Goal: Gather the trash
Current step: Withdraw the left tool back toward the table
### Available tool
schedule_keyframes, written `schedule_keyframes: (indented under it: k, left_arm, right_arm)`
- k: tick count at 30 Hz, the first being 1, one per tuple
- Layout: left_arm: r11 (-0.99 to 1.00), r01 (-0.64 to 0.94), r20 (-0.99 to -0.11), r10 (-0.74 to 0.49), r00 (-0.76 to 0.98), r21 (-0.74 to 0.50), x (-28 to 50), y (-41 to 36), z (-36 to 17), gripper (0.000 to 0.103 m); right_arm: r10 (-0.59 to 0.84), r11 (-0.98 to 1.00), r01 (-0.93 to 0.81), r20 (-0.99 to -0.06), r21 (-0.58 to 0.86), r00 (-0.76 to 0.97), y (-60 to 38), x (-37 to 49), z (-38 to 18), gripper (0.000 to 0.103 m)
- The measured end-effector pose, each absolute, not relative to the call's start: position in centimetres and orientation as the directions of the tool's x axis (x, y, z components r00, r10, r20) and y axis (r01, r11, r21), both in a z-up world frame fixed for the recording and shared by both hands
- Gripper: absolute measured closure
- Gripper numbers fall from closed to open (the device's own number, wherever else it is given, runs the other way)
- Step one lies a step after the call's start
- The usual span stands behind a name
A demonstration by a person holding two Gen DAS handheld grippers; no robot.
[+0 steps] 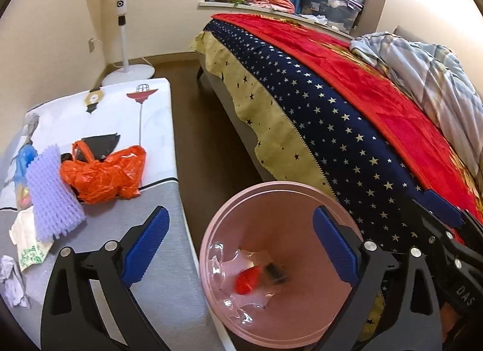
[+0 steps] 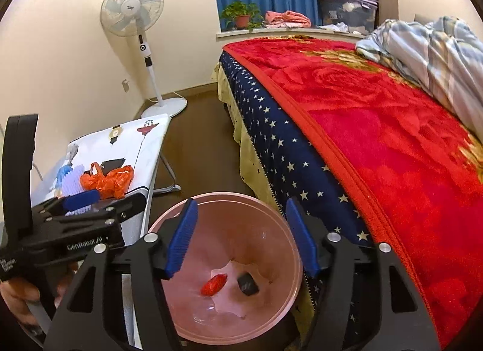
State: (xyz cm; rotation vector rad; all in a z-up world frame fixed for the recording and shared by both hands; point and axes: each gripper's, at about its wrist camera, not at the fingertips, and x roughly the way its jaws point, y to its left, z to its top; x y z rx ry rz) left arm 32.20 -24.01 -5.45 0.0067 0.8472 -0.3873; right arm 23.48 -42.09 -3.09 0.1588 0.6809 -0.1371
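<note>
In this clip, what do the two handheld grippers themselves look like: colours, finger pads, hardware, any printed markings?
Both are black angular frames with triangular cut-outs and silver round pivot bolts. Each finger carries a ribbed blue pad. The left gripper shows white "GenRobot.AI" lettering on its side, above a bare hand; the right gripper shows white letters "DAS" in the left wrist view.
</note>
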Motion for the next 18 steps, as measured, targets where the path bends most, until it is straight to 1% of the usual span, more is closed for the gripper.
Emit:
schedule_keyframes:
  k: [3, 4, 5, 8, 13, 18]
  left_arm:
    - [0.937, 0.325, -0.723, -0.311, 0.617, -0.125, 31.5, -22.8, -4.5, 0.01]
    - [0.942, 0.314, -0.719, -0.299, 0.628, -0.117, 31.1, -22.1, -3.9, 0.01]
    - [0.946, 0.303, -0.708, -0.291, 0.644, -0.113, 30.4, -21.0, -3.0, 0.01]
    - [0.956, 0.272, -0.672, -0.274, 0.688, -0.111, 28.1, -17.4, -0.5, 0.01]
    - [0.974, 0.213, -0.612, -0.211, 0.762, -0.071, 23.0, -10.7, 3.3, 0.009]
    - [0.989, 0.144, -0.583, -0.139, 0.801, -0.038, 17.6, -4.0, 4.7, 0.008]
  right_arm:
    - [-0.082, 0.982, 0.169, -0.607, 0.088, 0.791, -41.1, 22.9, -1.6, 0.03]
    - [-0.087, 0.983, 0.166, -0.59, 0.08, 0.803, -40.7, 22.5, -1.1, 0.025]
    - [-0.094, 0.986, 0.157, -0.564, 0.064, 0.82, -40.0, 21.9, -0.3, 0.02]
    - [-0.08, 0.995, 0.103, -0.492, 0.019, 0.867, -37.7, 19.8, 1.9, 0.013]
    - [-0.019, 1.0, 0.016, -0.4, -0.011, 0.916, -33.6, 15.2, 5.0, 0.006]
    - [0.064, 0.998, -0.052, -0.363, 0.045, 0.93, -29.7, 10.3, 6.5, 0.005]
